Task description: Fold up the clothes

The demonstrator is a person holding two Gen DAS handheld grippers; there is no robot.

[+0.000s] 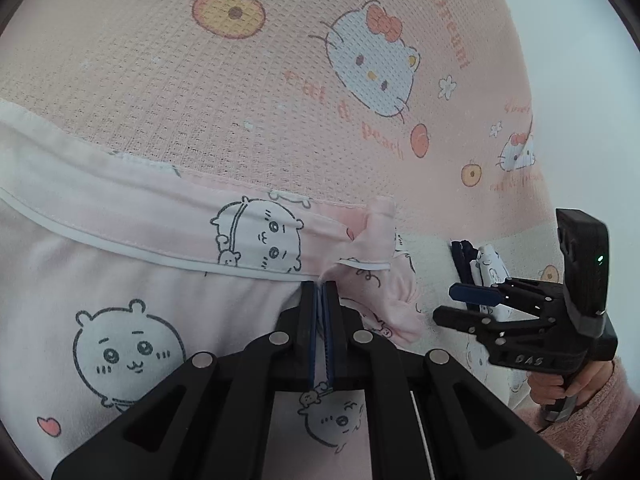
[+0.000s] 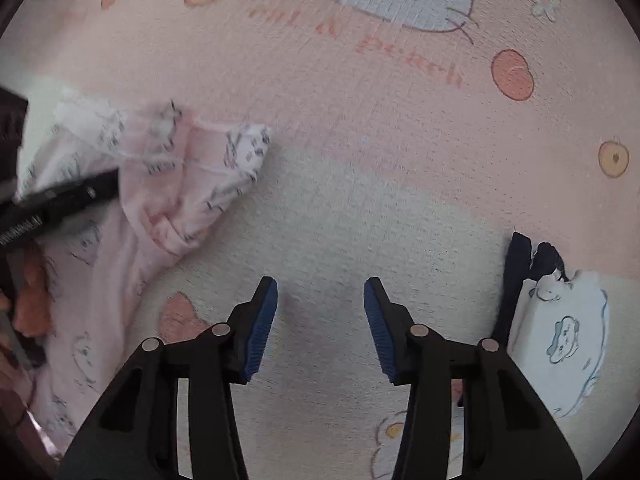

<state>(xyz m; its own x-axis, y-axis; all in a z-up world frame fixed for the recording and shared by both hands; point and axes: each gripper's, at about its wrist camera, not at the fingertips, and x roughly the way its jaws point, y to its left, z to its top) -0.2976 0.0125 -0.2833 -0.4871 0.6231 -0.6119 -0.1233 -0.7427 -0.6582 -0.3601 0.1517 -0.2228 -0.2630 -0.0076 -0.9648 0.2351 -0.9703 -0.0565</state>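
Garment (image 1: 140, 288) on blanket (image 1: 240, 100) — socks (image 2: 560, 320) rightward.

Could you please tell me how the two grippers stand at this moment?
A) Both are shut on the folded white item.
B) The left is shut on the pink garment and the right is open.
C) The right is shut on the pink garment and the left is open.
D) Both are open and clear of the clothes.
B: the left gripper pinches the pink garment between closed fingers, while the right gripper gapes over the bare pink blanket.
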